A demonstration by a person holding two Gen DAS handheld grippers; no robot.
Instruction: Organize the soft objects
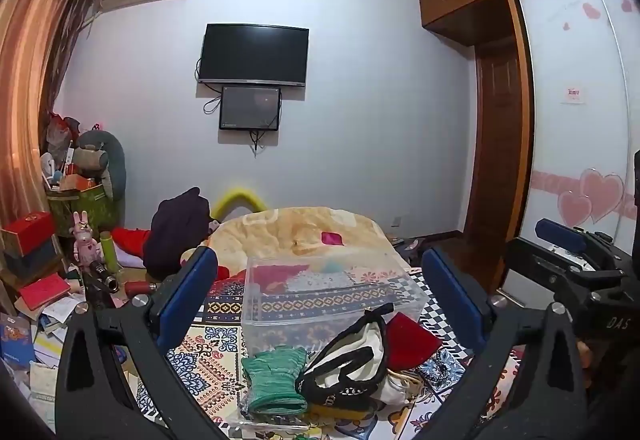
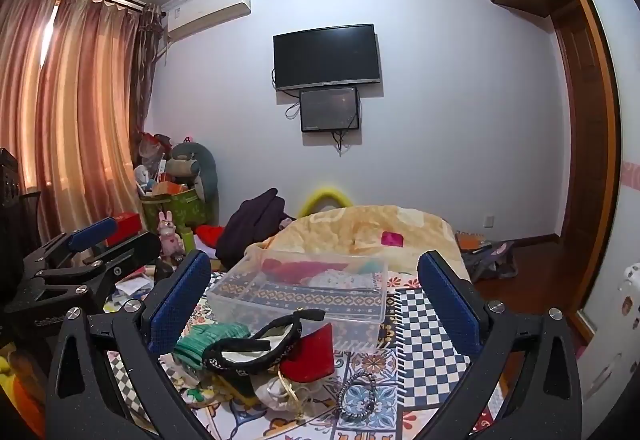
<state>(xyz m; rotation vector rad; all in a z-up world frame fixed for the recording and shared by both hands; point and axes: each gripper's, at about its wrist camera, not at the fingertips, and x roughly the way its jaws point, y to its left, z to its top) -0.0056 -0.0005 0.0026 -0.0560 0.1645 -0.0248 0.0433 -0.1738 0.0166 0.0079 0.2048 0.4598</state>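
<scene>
A pile of soft items lies on the patterned bedspread [image 1: 216, 352]: a green knit piece [image 1: 274, 378], a white pouch with black trim [image 1: 352, 360] and a red cloth [image 1: 410, 340]. Behind them stands a clear plastic bin [image 1: 328, 292], empty. My left gripper [image 1: 320, 300] is open, held above the pile, holding nothing. In the right wrist view the green piece [image 2: 208, 340], the black-trimmed pouch [image 2: 256, 348], the red cloth [image 2: 314, 354] and the bin [image 2: 308, 292] show again. My right gripper [image 2: 314, 300] is open and empty. A dark beaded hair tie [image 2: 358, 396] lies near the front.
A yellow quilt [image 1: 304, 228] covers the far end of the bed. A dark garment [image 1: 176, 232] hangs at its left. Cluttered boxes, books and toys [image 1: 48, 260] fill the left floor. A wardrobe [image 1: 576, 119] stands at the right, a TV [image 1: 254, 53] on the far wall.
</scene>
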